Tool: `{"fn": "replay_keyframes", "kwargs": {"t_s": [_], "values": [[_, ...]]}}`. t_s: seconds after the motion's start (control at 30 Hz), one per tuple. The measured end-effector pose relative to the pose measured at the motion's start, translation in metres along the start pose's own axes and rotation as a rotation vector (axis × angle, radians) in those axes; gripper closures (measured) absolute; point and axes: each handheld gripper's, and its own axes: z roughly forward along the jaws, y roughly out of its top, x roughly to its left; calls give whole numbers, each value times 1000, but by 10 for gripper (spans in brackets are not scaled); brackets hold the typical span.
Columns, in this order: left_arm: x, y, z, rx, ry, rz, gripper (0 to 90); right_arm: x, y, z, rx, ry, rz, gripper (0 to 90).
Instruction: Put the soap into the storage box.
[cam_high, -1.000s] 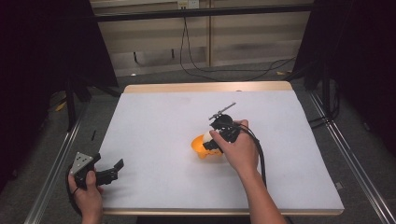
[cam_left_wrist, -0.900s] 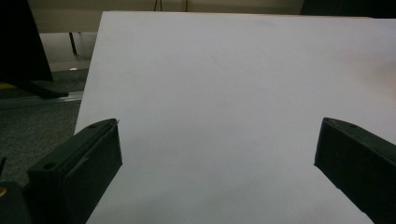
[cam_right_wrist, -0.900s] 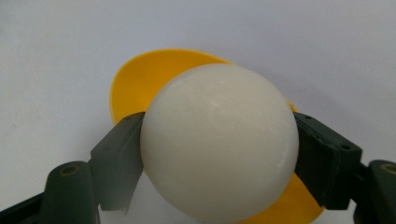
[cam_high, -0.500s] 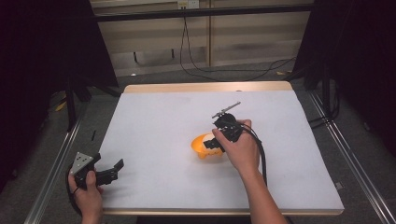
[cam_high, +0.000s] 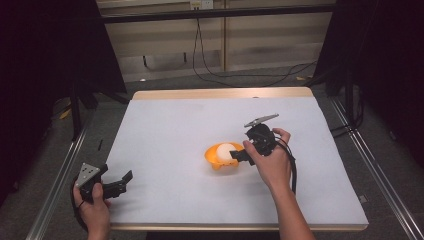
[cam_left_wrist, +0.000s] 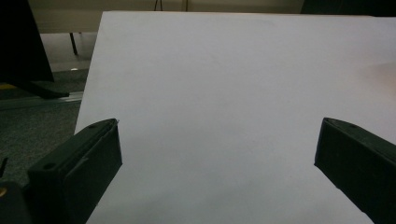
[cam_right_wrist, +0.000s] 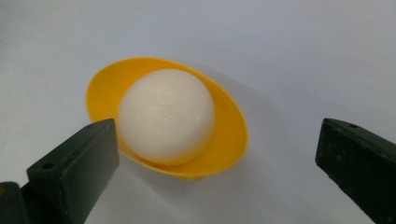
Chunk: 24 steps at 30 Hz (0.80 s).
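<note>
White ball (cam_right_wrist: 166, 114), smooth and matte, sits in a shallow glossy yellow bowl (cam_right_wrist: 231, 135) mid-surface. Right claw (cam_right_wrist: 217, 154), jaws just opened wide and holding nothing, should back straight off without clipping the rim. Left claw (cam_left_wrist: 217, 154) hangs open and empty near the left edge.

The table (cam_high: 165, 130) wears a white cover, with a bare wooden strip (cam_high: 220, 93) along its far edge. Beyond that edge black cables (cam_high: 210, 75) trail over the floor (cam_high: 150, 82). Metal rails (cam_high: 55, 180) flank the table's sides.
</note>
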Motion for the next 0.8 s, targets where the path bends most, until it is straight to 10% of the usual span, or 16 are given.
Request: {"fn": "replay_keyframes", "kwargs": {"t_s": [0.8], "values": [[0,0,0,4,5,14,5,-40,-55,-19,-51,-64,56,7]]}}
